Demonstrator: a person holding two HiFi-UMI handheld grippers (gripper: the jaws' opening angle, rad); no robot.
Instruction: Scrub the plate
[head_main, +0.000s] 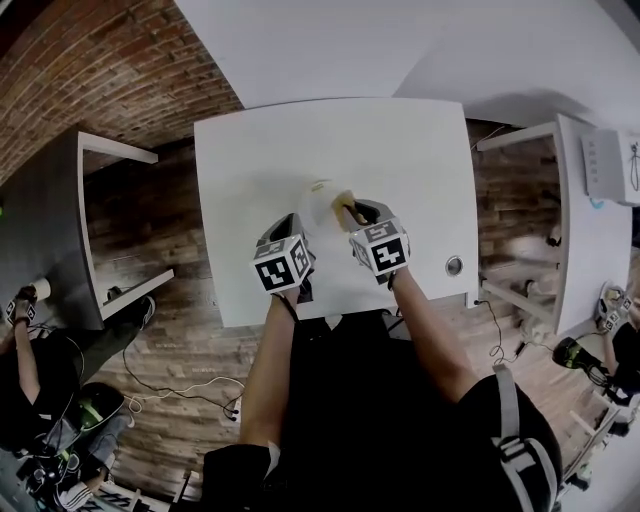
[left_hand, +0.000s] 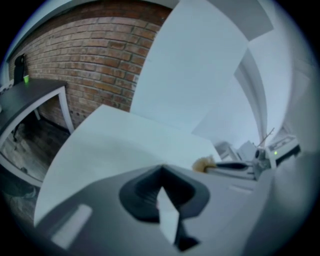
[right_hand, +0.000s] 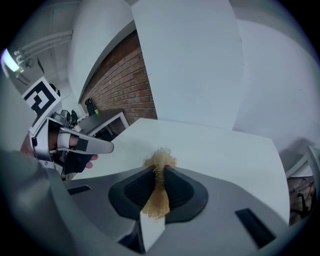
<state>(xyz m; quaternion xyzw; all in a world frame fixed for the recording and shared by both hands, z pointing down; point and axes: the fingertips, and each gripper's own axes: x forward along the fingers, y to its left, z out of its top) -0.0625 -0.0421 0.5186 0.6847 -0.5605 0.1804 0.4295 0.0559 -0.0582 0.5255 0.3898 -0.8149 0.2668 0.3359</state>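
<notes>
Right hand-held gripper clenched on scrubber; left hand-held gripper grasping plate rim; table stretches ahead.

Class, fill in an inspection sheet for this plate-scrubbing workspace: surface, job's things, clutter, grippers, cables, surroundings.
Surface: white table, no spills visible.
Job's things: pale plate between the grippers; yellow scourer.
Clutter: nothing seen; only a round fitting set in the table.
Grippers: left gripper tongs closed on a thin white edge, apparently the plate's rim; right gripper tongs closed on the scourer.
Cables: cables trailing on the floor.
Surroundings: brick wall, wooden floor, grey desk at the left.
</notes>
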